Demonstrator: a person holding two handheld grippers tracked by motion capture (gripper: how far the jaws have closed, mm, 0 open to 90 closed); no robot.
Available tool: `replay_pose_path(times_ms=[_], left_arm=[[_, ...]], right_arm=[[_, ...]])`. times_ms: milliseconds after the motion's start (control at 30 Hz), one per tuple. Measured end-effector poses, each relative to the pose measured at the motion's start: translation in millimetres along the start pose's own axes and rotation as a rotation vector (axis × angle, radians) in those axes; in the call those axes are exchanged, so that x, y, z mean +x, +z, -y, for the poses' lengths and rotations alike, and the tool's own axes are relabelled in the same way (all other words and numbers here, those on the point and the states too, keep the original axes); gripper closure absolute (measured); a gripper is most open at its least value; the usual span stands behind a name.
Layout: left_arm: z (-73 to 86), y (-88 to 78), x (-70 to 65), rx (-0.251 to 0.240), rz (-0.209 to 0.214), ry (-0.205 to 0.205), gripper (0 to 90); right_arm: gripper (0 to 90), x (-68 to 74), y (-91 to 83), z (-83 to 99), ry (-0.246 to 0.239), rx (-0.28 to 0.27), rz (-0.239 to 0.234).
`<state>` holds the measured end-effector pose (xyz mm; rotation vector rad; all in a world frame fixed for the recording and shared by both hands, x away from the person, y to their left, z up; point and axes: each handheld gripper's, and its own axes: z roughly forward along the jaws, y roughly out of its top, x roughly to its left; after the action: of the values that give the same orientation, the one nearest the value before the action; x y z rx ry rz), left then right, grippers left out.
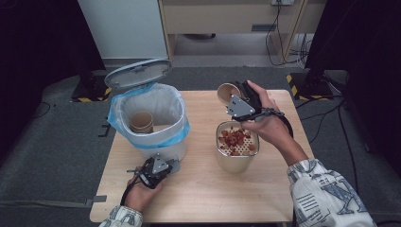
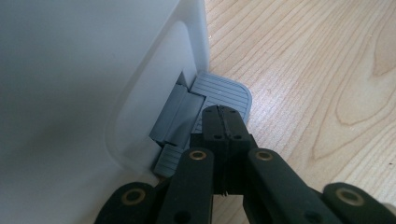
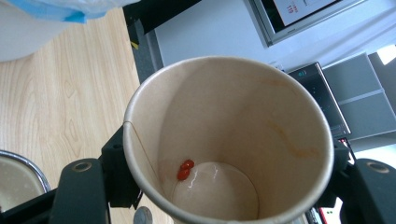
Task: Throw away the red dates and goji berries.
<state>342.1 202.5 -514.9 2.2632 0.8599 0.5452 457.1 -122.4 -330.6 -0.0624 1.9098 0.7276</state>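
You've got the table (image 1: 198, 198) set up with the bin (image 1: 151, 120) at the far left, lid (image 1: 137, 72) standing open, a blue bag lining it and a used cup (image 1: 142, 122) already sitting inside. Just right of it is the strainer (image 1: 238, 150), with red bits caught on its perforated top.

Your left gripper (image 2: 223, 112) is low at the bin's near side, jaws pressed together with nothing between them, tip resting on the grey pedal (image 2: 224, 93). I'd guess that's what keeps the lid up. The tip only sits on the pedal's near edge, so if it slides off, the lid could drop right when you bring the cup over.

Your right gripper (image 1: 242, 101) is raised over the strainer's far edge, wrist bent, pinching the paper cup (image 3: 229, 140) by its sides and tipping it so the mouth faces back toward you. In the right gripper view two red bits (image 3: 185, 170) cling near the wet bottom.

Risks as I see them: those bits may stay stuck, or fall on the table as you swing left to the bin. Squeeze harder and the thin cup wall could buckle, and leftover liquid could drip across the wood.
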Motion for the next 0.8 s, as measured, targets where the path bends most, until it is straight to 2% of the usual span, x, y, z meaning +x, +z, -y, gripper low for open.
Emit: replay_pose_path(times_ms=[300, 567, 767, 800], left_arm=[[0.0, 0.0, 0.2, 0.0, 0.001, 0.0, 89.9], [0.0, -0.1, 0.1, 0.0, 0.001, 0.0, 89.9], [0.0, 0.0, 0.2, 0.0, 0.001, -0.001, 89.9], [0.0, 0.0, 0.2, 0.0, 0.001, -0.001, 89.9]], right_arm=[[30.0, -0.8, 2.1, -4.1, 0.072, -0.026, -0.016], [29.9, -4.7, 2.0, -3.7, 0.168, -0.055, -0.03], [29.7, -7.1, 1.4, -3.3, 0.222, -0.074, -0.041], [29.5, -7.7, 1.4, -3.0, 0.252, -0.08, -0.049]])
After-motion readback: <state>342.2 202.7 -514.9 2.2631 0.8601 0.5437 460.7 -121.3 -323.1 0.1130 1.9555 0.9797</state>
